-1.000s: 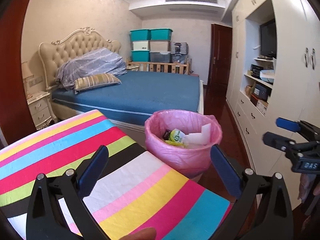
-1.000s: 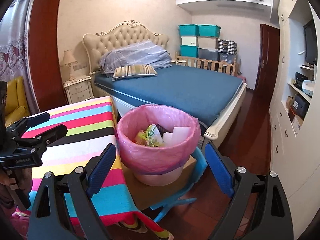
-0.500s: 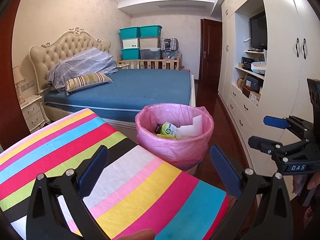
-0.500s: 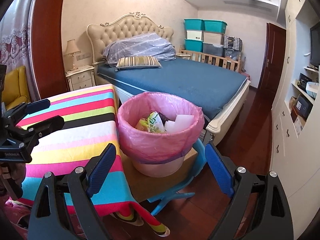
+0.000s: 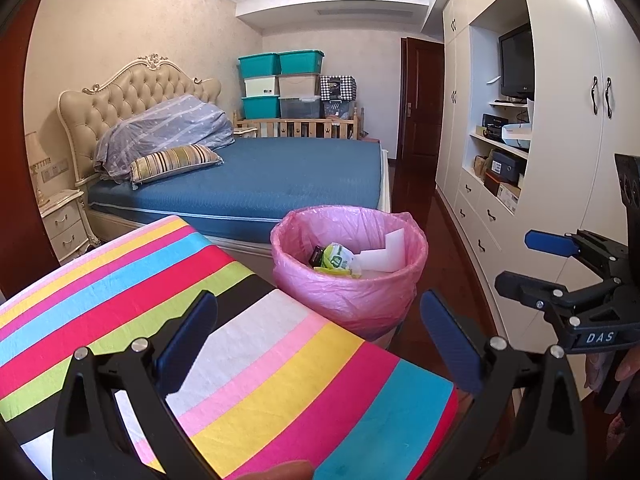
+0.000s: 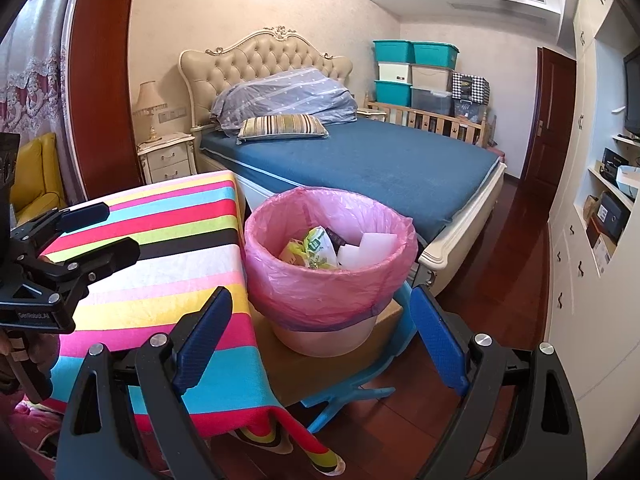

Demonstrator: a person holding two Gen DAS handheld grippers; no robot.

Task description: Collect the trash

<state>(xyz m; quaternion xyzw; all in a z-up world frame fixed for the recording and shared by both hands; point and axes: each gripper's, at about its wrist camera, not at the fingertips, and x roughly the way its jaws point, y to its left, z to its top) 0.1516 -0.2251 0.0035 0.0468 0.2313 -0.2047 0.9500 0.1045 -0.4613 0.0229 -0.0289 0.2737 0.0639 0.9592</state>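
Both views have swung a little, so the pink-lined trash bin [image 6: 330, 264] now sits center frame, straight ahead of the empty, wide-open right gripper [image 6: 322, 328]. Left gripper [image 5: 320, 336], also open, is farther off.

My left wrist camera looks forward from above the striped tablecloth [image 5: 248, 344], facing the bed [image 5: 256, 184], with the pink-lined bin [image 5: 348, 276] near and just beyond the table edge. My right wrist camera sits further right, facing the same way, close to the bin [image 6: 332, 276]. Both views share bin, tablecloth and bed, and each catches the other gripper at its edge.
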